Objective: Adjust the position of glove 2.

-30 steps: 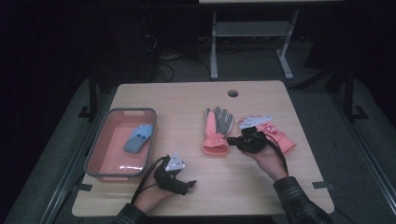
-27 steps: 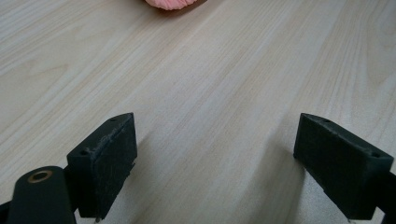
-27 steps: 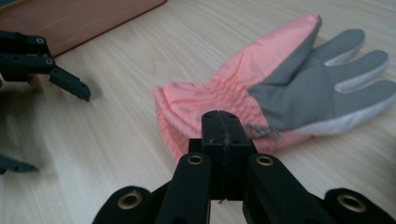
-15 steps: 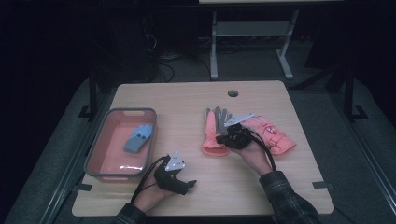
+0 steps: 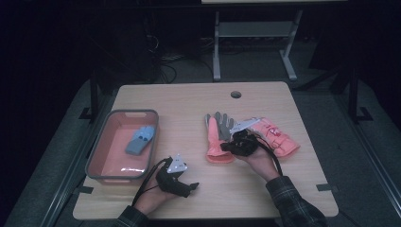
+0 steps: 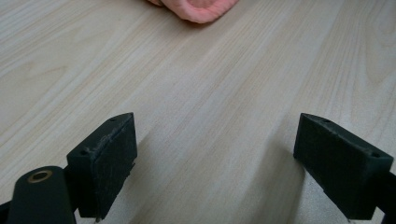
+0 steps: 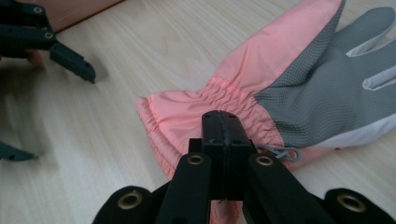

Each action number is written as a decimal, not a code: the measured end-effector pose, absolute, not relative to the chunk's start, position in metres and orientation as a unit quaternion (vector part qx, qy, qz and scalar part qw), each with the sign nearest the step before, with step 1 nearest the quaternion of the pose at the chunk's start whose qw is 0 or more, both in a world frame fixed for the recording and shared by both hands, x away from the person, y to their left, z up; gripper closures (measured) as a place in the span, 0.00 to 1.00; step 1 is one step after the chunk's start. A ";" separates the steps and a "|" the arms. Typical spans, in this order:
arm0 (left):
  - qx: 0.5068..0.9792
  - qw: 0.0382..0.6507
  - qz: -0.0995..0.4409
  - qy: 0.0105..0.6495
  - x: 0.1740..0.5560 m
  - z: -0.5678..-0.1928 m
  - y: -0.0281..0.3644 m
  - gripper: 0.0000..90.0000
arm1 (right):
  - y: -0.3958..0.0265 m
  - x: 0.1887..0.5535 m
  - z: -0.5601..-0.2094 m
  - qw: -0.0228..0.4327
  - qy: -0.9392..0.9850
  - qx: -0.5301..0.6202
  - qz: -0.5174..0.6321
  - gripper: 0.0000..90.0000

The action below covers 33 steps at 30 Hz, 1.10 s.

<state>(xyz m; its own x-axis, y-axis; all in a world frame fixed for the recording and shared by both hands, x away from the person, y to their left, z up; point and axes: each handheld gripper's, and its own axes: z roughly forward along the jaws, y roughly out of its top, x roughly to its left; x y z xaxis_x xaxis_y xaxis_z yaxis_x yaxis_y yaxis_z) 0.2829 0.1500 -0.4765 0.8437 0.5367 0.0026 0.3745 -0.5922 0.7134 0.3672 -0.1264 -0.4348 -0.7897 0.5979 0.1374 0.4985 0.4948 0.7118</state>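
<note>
A pink glove with a grey palm [image 5: 216, 137] [image 7: 289, 79] lies palm up mid-table. Its cuff also shows at the top of the left gripper view [image 6: 196, 7]. A second pink glove [image 5: 280, 138] lies just to its right. My right gripper [image 5: 228, 144] [image 7: 223, 126] is shut, jaws pressed together. Its tips hang over the first glove's gathered cuff, and no fabric shows between them. My left gripper [image 5: 189, 187] [image 6: 212, 163] rests near the table's front left. It is open wide, with bare wood between its jaws. It also appears far off in the right gripper view [image 7: 46, 112].
A pink tray with a grey rim [image 5: 101, 156] stands at the left of the table and holds a light blue glove [image 5: 140, 140]. A round cable hole [image 5: 235, 94] sits near the table's far edge. Dark floor and a metal stand lie beyond.
My right gripper has moved left, from over the right-hand pink glove to the cuff of the grey-palmed glove. The left gripper has stayed put.
</note>
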 end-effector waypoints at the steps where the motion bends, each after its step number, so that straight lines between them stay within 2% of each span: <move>1: 0.885 0.373 0.109 0.259 0.283 -0.477 0.150 0.14 | -0.128 0.364 -0.434 0.060 0.862 0.320 0.389 1.00; 22: 0.884 0.373 0.110 0.259 0.283 -0.477 0.150 0.14 | -0.174 0.327 -0.429 0.062 0.865 0.333 0.370 1.00; 33: 0.884 0.373 0.108 0.259 0.283 -0.477 0.150 0.14 | -0.192 0.325 -0.428 0.075 0.866 0.342 0.356 1.00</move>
